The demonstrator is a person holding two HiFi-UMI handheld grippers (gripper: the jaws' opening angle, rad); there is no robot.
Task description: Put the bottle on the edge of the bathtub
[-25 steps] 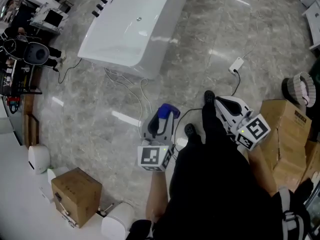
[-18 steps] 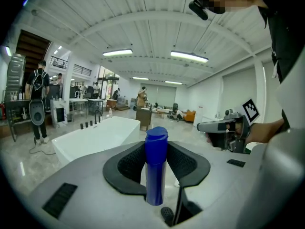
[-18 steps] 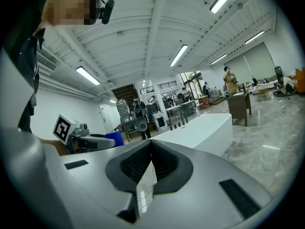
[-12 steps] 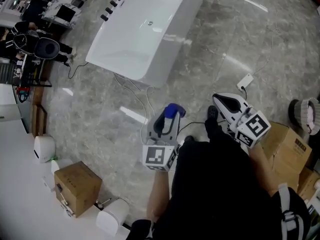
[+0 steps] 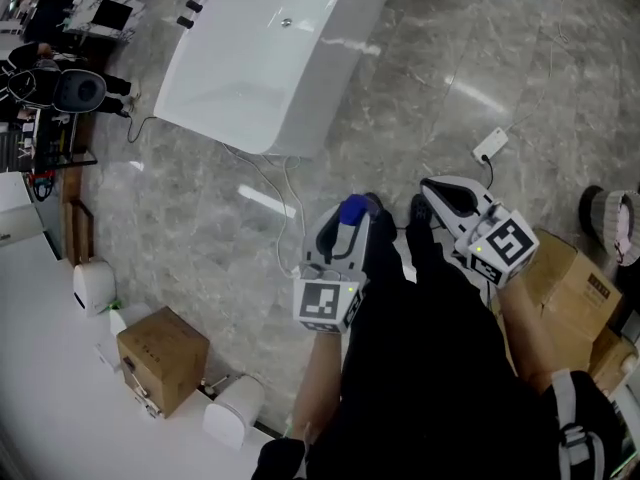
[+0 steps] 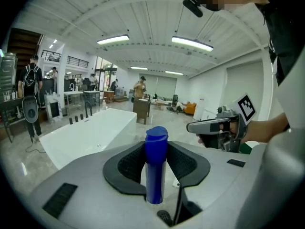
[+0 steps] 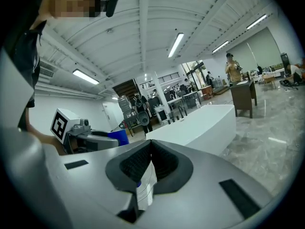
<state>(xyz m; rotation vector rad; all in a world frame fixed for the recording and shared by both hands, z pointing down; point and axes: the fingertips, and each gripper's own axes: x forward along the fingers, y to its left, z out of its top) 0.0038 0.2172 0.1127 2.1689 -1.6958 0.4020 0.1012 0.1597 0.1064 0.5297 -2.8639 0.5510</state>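
Pinching the blue bottle (image 6: pixel 156 166) upright, your left tool (image 5: pixel 350 220) hangs well apart from the bathtub (image 5: pixel 250 68); your right tool (image 7: pixel 151 150) is pressed together.

Left gripper (image 5: pixel 343 230), at frame centre, clamps the bottle (image 5: pixel 352 208); right gripper (image 5: pixel 437 189), just to its right, jaws together.

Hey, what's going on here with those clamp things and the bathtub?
A person holds a two-jaw gripper in each hand. The left gripper is clamped on an upright blue bottle. The right gripper is shut with nothing in it. The white bathtub sits some way ahead across the grey floor, so the bottle is not yet on its edge.
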